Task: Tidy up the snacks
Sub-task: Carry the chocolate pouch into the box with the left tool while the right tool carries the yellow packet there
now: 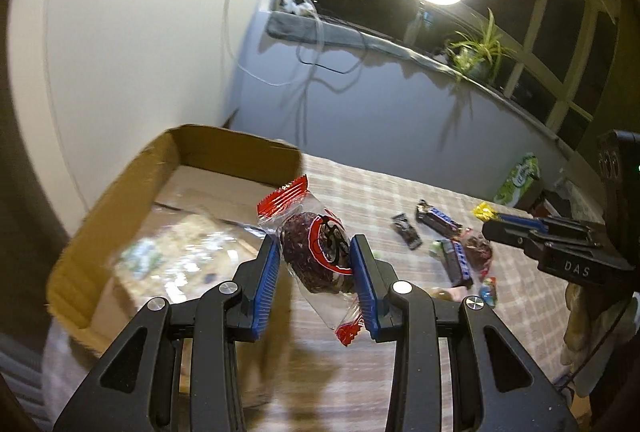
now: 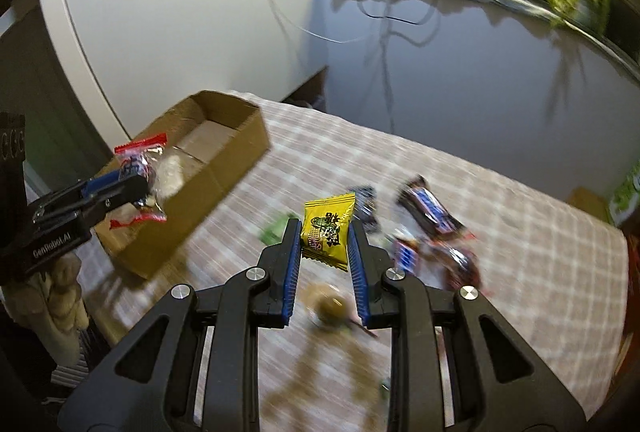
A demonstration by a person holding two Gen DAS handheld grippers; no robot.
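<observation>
My left gripper (image 1: 314, 252) is shut on a dark round cookie in a clear wrapper with red ends (image 1: 316, 252), held in the air by the near right corner of an open cardboard box (image 1: 120, 200). From the right wrist view the same gripper (image 2: 138, 188) and cookie (image 2: 144, 168) hang over the box (image 2: 224, 160). My right gripper (image 2: 324, 236) is shut on a small yellow snack packet (image 2: 328, 228), lifted above the checked tablecloth (image 2: 520, 232). In the left wrist view that gripper (image 1: 494, 222) enters from the right with the yellow packet (image 1: 485, 211) at its tip.
Several wrapped snacks lie on the cloth: dark chocolate bars (image 1: 438, 220), a small dark packet (image 1: 406, 230), a cookie pack (image 1: 478, 248) and small candies (image 1: 488, 290). A clear bag (image 1: 176, 252) lies inside the box. A green carton (image 1: 518, 184) stands at the far right.
</observation>
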